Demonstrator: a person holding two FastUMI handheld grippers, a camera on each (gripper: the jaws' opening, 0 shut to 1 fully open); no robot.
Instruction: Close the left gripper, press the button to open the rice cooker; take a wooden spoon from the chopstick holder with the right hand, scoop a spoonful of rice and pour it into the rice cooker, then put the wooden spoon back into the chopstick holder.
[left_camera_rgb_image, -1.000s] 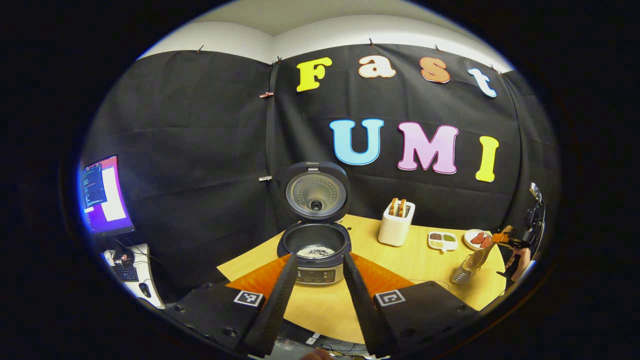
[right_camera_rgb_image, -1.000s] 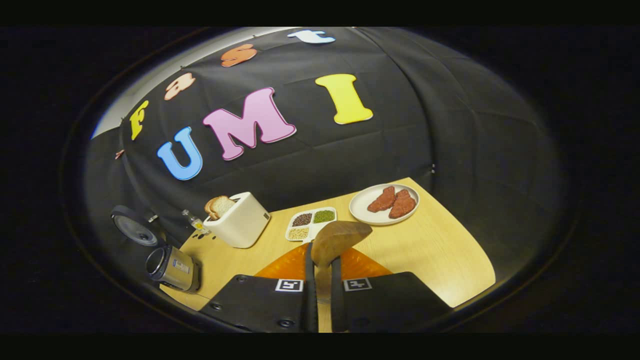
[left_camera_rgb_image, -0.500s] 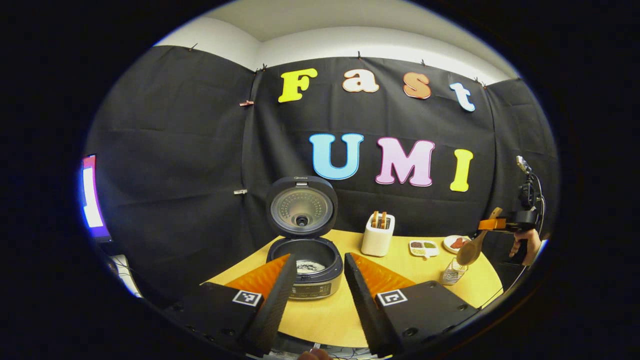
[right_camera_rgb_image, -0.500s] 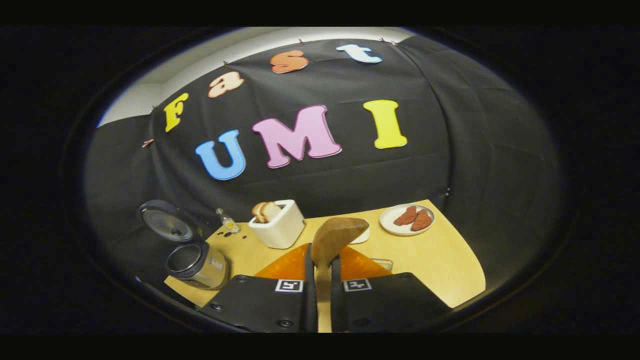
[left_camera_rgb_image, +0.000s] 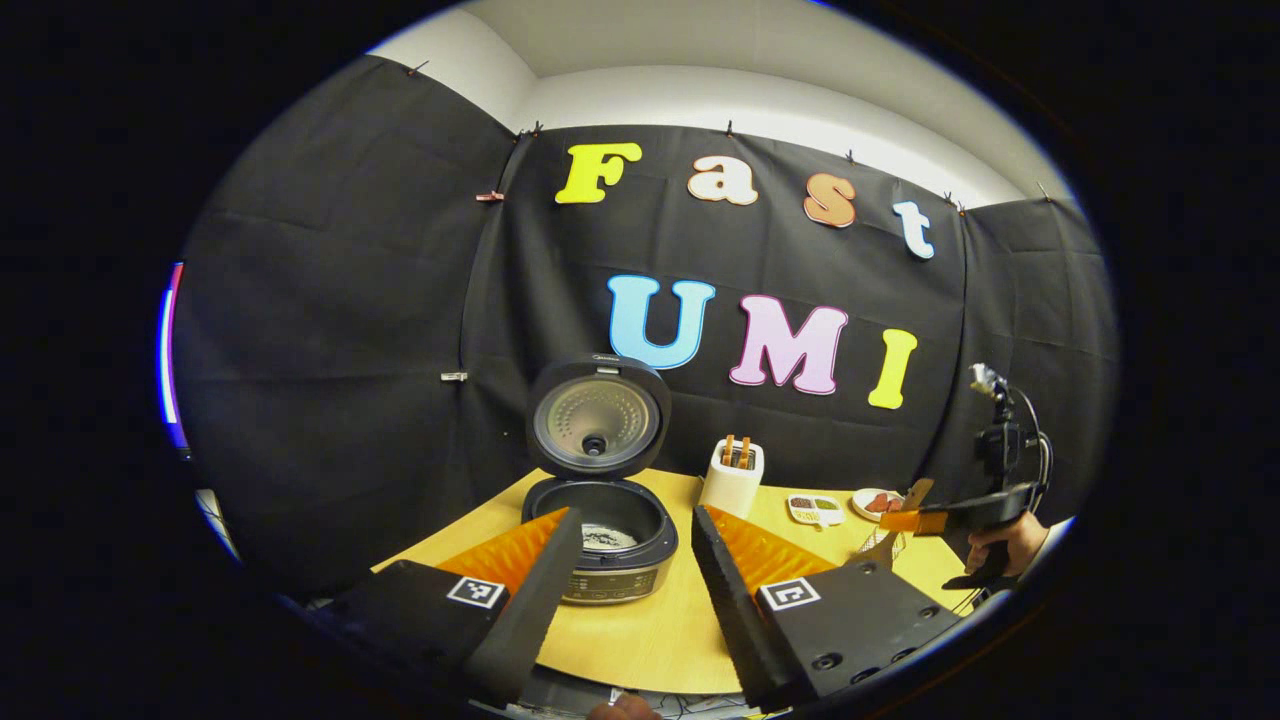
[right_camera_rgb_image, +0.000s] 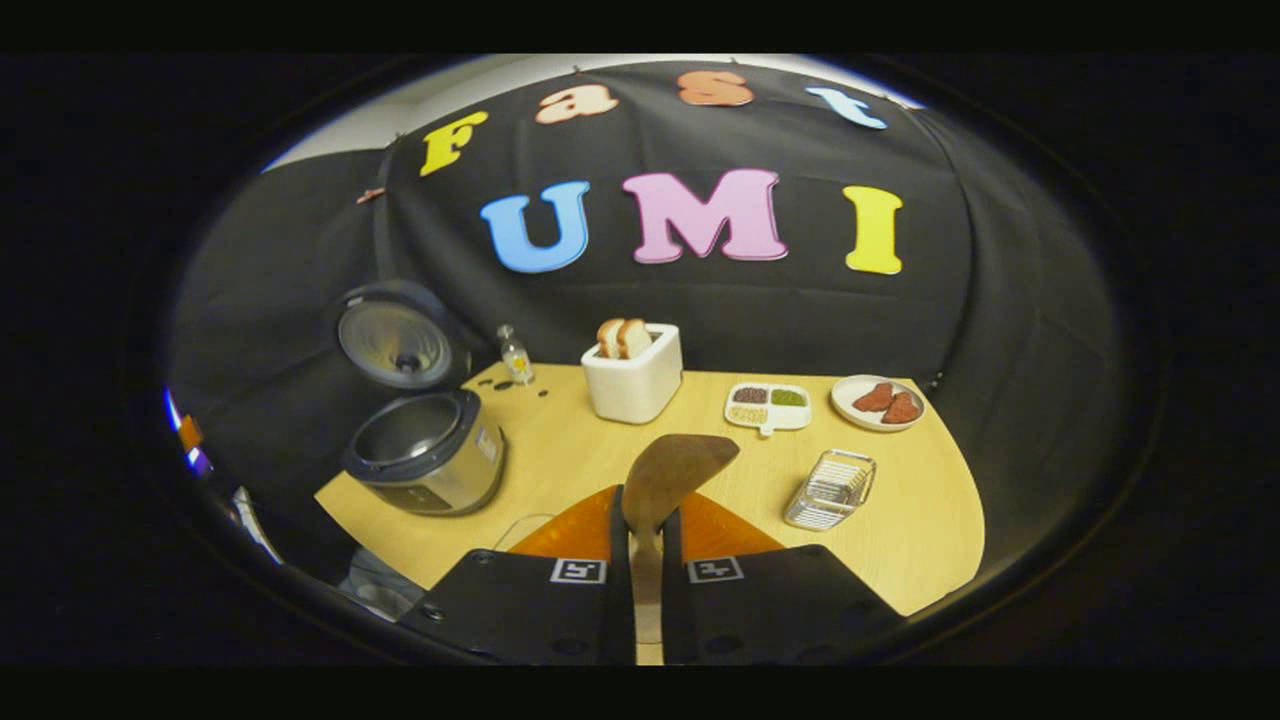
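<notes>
The rice cooker (left_camera_rgb_image: 612, 548) stands open on the wooden table, its lid (left_camera_rgb_image: 597, 420) upright and white rice (left_camera_rgb_image: 598, 538) in the pot. My left gripper (left_camera_rgb_image: 635, 515) is open in front of it, one finger on each side, holding nothing. My right gripper (right_camera_rgb_image: 643, 512) is shut on the handle of the wooden spoon (right_camera_rgb_image: 675, 468), whose bowl sticks up ahead of the fingers and looks bare. The wire chopstick holder (right_camera_rgb_image: 830, 488) lies on the table to the spoon's right. In the left gripper view the right gripper (left_camera_rgb_image: 925, 520) hovers at the far right, held by a hand (left_camera_rgb_image: 1000, 545).
A white toaster (right_camera_rgb_image: 632, 375) with bread stands at the back of the table (right_camera_rgb_image: 560, 460). A divided dish of grains (right_camera_rgb_image: 767, 405) and a plate of red meat (right_camera_rgb_image: 878, 400) sit to its right. A small bottle (right_camera_rgb_image: 514, 355) stands beside the cooker (right_camera_rgb_image: 425, 450).
Both grippers pulled back from the table. The right gripper swung left with the spoon still held, bringing the cooker and wire holder into its view, and dropped lower in the left gripper view.
</notes>
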